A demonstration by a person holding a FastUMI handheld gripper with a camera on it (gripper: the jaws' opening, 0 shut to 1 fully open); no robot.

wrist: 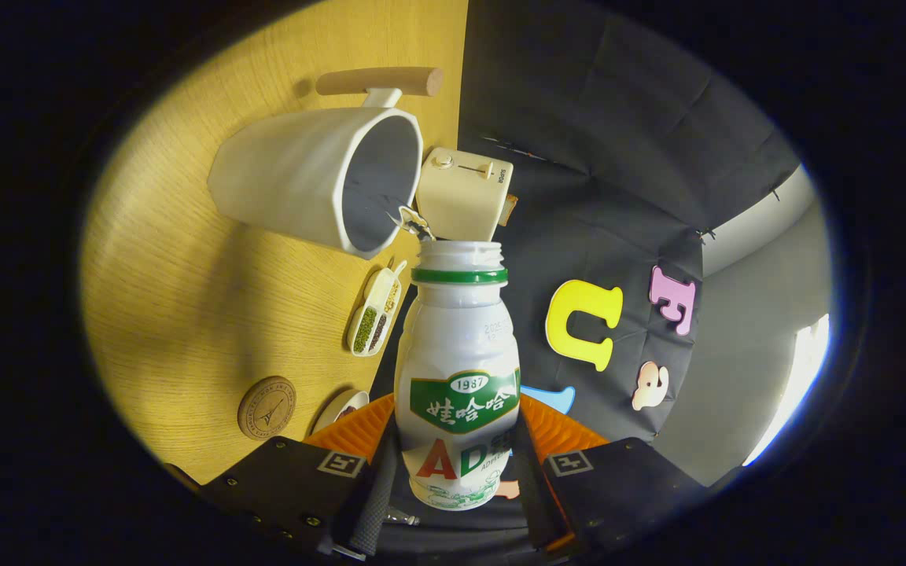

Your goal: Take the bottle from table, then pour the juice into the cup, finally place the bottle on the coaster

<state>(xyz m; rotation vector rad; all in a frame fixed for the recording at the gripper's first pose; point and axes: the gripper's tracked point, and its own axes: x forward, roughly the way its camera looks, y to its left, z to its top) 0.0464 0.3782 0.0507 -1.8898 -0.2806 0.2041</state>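
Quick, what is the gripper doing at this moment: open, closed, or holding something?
Gripper: closed on the uncapped bottle, both fingers pressing its lower sides, the view rolled so the bottle mouth points toward the white cup.

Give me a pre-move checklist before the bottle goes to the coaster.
1. Grip: gripper fingers press both sides of the bottle: ok.
2. Bottle mouth open, cap off: ok.
3. Mouth aimed at the white cup: ok, it sits just beside the rim.
4. Pouring finished: cannot tell; no stream is visible, and the liquid level in cup and bottle is hidden.
5. Cork coaster bare and free to receive the bottle: ok.
6. Path near the divided snack dish and the toaster: cannot tell, clearance unclear.
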